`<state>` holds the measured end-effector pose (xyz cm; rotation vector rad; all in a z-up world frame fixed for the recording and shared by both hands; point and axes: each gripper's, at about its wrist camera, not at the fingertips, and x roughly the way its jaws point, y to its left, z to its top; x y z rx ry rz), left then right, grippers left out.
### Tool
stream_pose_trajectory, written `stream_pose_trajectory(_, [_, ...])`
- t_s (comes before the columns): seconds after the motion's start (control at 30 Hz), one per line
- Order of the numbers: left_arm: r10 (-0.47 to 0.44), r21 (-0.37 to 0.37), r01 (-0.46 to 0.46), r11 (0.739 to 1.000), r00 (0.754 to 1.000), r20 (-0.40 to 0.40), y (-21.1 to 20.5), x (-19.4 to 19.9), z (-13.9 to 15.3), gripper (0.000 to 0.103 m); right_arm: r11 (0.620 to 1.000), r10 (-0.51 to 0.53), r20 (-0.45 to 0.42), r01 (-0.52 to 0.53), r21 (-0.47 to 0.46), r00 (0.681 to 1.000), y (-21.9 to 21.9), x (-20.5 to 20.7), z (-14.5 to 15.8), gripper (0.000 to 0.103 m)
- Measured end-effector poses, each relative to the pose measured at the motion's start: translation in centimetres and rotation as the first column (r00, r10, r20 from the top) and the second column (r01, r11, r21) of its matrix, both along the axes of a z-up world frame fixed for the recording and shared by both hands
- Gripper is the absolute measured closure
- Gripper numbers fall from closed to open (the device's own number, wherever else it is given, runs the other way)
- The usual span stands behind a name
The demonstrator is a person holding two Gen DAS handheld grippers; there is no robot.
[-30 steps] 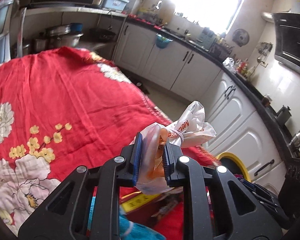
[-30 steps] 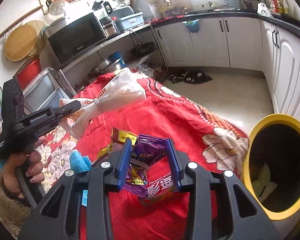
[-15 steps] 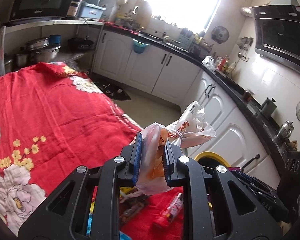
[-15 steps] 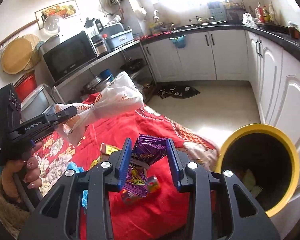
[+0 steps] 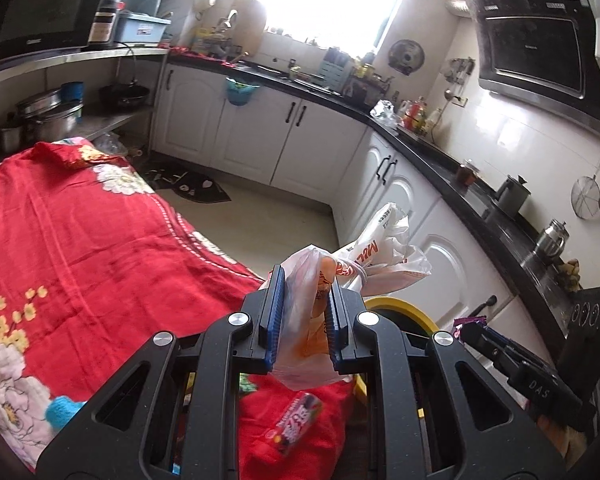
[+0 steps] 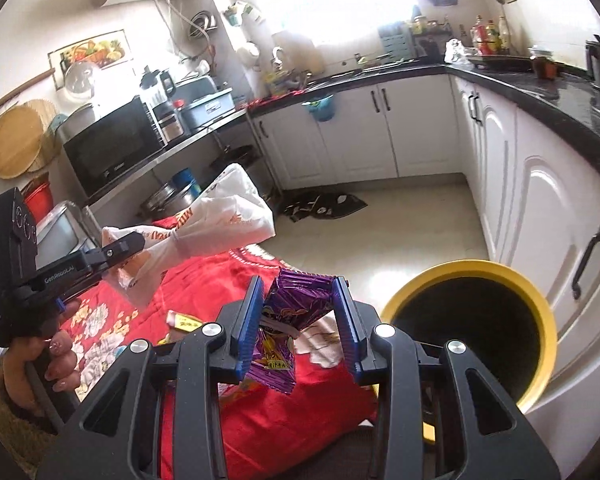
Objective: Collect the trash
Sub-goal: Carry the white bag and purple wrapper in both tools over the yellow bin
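Observation:
My left gripper [image 5: 305,312] is shut on a white plastic bag [image 5: 380,258] with orange print, held above the red table's corner; the bag also shows in the right wrist view [image 6: 216,216]. My right gripper [image 6: 298,320] is shut on a purple snack wrapper [image 6: 288,320], held above the table edge just left of the yellow trash bin [image 6: 540,312]. The bin's rim [image 5: 400,305] peeks out behind the left gripper. A red snack packet [image 5: 298,424] and a yellow wrapper [image 6: 184,322] lie on the cloth.
The table wears a red floral cloth [image 5: 80,240]. White cabinets [image 6: 540,200] under a black counter run along the right and back. A dark floor mat [image 5: 188,180] lies on the tiled floor. A blue knitted item [image 5: 62,416] sits on the cloth.
Both grippers have lifted and swung right, away from the table toward the yellow bin, each still holding its trash. The bin now lies closer to the right gripper.

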<state>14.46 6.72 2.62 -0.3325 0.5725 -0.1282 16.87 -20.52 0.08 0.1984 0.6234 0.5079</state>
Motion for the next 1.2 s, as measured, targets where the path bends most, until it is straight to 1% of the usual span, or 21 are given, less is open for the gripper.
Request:
stream_pose_trajectory(0.43, [-0.075, 0.009, 0.075, 0.997, 0.997, -0.010, -3.9, 1.6, -0.3, 0.090, 0.992, -0.124, 0.005, 0.124, 0.010, 0.992, -4.9, -0.1, -0.2, 0.069])
stream_pose_trajectory(0.83, [-0.145, 0.028, 0.147, 0.989, 0.989, -0.037, -8.0, 3.3, -1.3, 0.090, 0.975, -0.219, 0.026, 0.220, -0.043, 0.975, -8.2, -0.2, -0.9, 0.069])
stream_pose_trajectory(1.2, [-0.199, 0.060, 0.205, 0.977, 0.976, -0.087, -11.8, 4.8, -3.0, 0.090, 0.953, -0.293, 0.019, 0.293, -0.076, 0.956, -11.2, 0.4, -2.4, 0.069])
